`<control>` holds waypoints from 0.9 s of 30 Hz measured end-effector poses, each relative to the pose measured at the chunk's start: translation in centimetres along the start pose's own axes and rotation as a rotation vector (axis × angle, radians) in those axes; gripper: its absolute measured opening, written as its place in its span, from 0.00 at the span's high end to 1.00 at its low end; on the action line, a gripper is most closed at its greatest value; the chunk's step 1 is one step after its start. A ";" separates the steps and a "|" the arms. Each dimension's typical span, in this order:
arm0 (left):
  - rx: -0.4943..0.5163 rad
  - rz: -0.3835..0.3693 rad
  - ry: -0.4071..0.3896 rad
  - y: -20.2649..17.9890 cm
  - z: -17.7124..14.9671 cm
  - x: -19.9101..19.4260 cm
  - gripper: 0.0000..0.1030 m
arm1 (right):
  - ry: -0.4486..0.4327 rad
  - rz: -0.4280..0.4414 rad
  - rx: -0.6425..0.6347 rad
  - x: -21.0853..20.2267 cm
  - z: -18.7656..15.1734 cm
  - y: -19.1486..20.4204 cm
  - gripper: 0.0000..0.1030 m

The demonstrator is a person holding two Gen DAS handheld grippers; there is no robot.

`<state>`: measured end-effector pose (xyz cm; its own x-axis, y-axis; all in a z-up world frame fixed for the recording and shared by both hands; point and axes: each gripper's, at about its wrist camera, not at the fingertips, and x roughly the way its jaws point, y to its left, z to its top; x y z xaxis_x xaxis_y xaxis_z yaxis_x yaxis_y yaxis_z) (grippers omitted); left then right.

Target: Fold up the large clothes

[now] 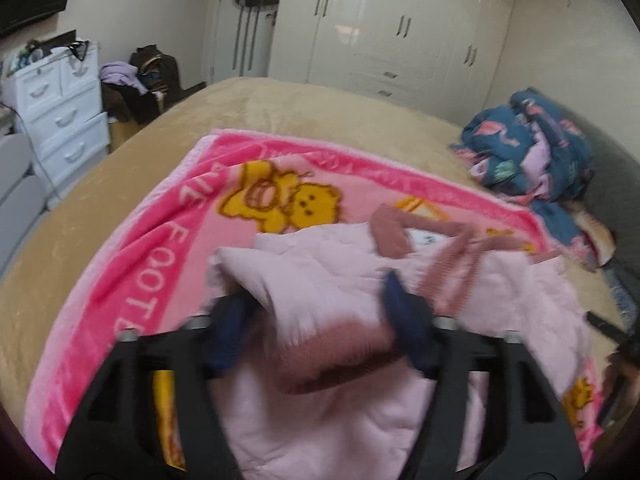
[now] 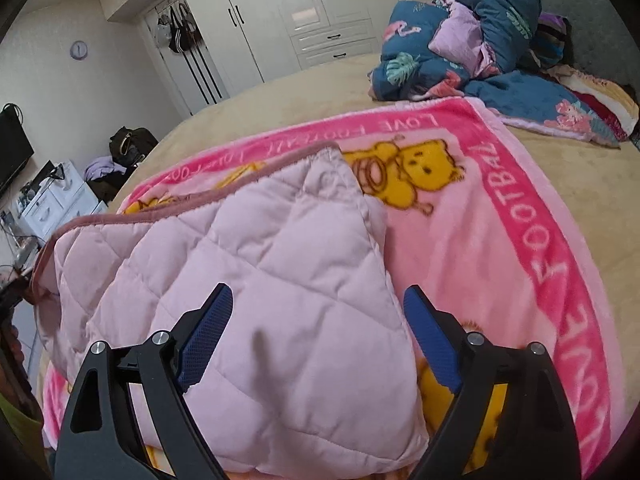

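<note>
A pale pink quilted jacket (image 2: pixel 256 280) with dusty-rose trim lies on a bright pink cartoon-bear blanket (image 2: pixel 500 240) spread over the bed. In the right wrist view my right gripper (image 2: pixel 318 289) stands open over the jacket's folded corner, and its blue pads (image 2: pixel 432 344) are clear of the fabric. In the blurred left wrist view my left gripper (image 1: pixel 316 288) is open. A bunched part of the jacket (image 1: pixel 304 280) with a rose cuff (image 1: pixel 340 348) lies between its blue pads (image 1: pixel 404 320). The jacket's ribbed trim (image 1: pixel 460 264) lies just beyond.
The bed's tan cover (image 1: pixel 280 108) shows around the blanket. A heap of blue flamingo-print bedding (image 2: pixel 460 36) sits at the far right by the grey headboard. White wardrobes (image 1: pixel 400 24) line the far wall. A white drawer unit (image 1: pixel 60 108) and a clothes pile (image 1: pixel 136 84) stand to the left.
</note>
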<state>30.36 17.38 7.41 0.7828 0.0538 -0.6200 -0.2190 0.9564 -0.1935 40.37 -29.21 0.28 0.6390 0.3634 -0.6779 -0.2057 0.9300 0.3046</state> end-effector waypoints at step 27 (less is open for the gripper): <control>0.074 -0.026 0.135 5.2 -9.0 2.9 0.49 | -0.005 -0.031 -0.134 0.5 -2.9 -0.4 0.35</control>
<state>26.22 19.91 -2.27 0.7009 -0.0052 -0.7132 -0.1524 0.9758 -0.1570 38.65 -29.25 -2.08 0.6506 0.3341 -0.6820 -0.2828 0.9400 0.1908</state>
